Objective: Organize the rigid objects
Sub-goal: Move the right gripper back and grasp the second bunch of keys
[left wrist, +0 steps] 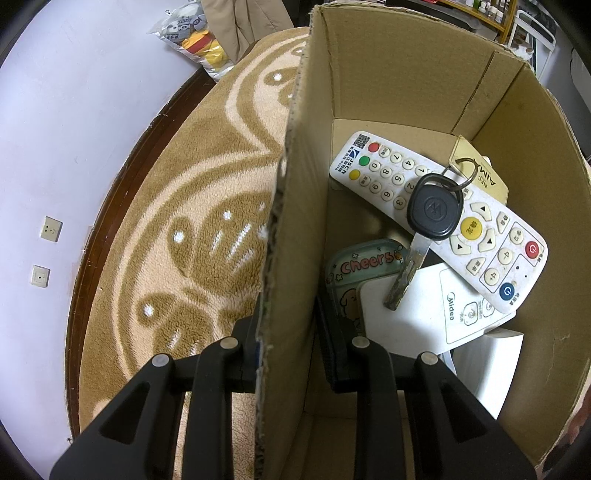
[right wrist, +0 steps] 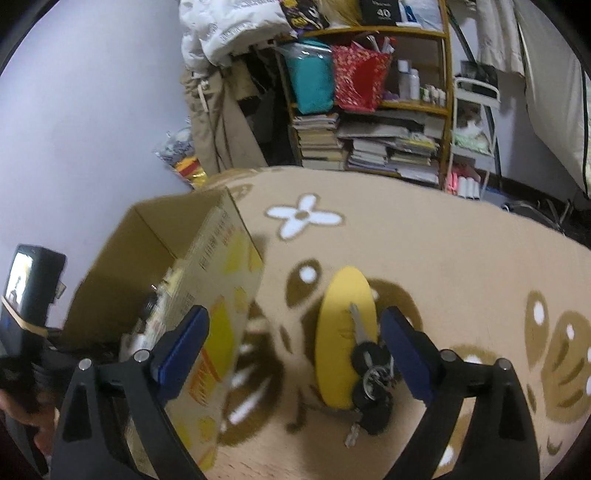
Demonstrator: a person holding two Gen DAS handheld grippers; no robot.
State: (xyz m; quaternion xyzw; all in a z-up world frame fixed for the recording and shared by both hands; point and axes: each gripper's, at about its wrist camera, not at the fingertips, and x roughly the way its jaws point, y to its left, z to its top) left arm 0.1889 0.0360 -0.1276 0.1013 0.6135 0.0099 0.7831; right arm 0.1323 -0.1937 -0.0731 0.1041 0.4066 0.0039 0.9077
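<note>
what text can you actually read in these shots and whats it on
"JSCN": long white remote in the cardboard box.
"Midea": white remote beneath it.
"Cheers": cartoon tin.
"40": black box atop the shelf.
Button labels, the tan tag and the box's outside print: too small or blurred to read.

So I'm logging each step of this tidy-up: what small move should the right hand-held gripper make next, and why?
Probably lower the right hand-held gripper and close on the bunch of keys. Its jaws are open and the keys lie on the yellow oval object on the rug, outside the cardboard box. The left hand-held gripper straddles the box wall, apparently steadying it.
</note>
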